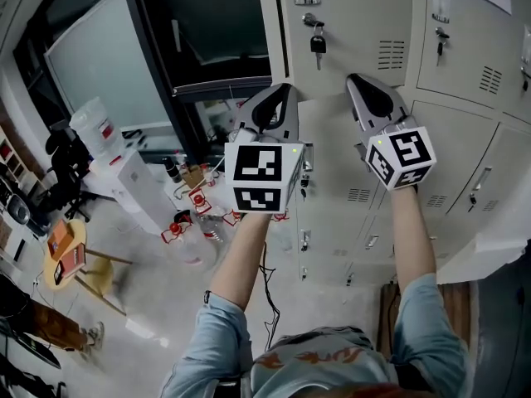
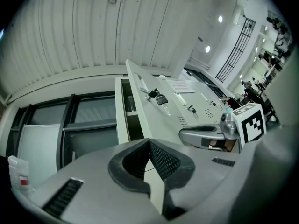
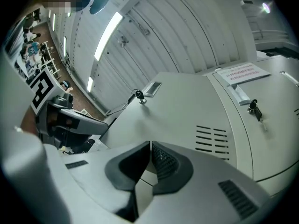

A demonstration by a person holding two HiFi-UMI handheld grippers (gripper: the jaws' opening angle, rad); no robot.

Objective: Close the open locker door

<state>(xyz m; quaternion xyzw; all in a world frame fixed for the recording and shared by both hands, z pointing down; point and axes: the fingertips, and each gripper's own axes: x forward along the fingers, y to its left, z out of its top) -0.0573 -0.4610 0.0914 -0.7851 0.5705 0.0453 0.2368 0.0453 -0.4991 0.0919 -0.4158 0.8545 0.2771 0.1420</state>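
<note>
The beige locker door [image 1: 353,36] has a key with a black fob [image 1: 318,41] hanging in its lock. In the left gripper view the door [image 2: 163,118] stands slightly ajar, with a dark gap [image 2: 128,113] of locker interior showing along its left edge. My left gripper [image 1: 282,96] is shut and empty, its tips at the door's lower left near that edge. My right gripper [image 1: 358,83] is also shut and empty, its tips against the door's lower face [image 3: 187,108]. The key [image 3: 139,96] shows beyond the right gripper [image 3: 150,144]. The left gripper [image 2: 149,142] points along the door.
Other closed lockers [image 1: 465,48] fill the wall right and below, some with keys [image 1: 441,38]. A dark window [image 1: 211,23] is left of the lockers. On the floor stand a white appliance [image 1: 124,177], bottles [image 1: 192,214], and a yellow stool [image 1: 70,251].
</note>
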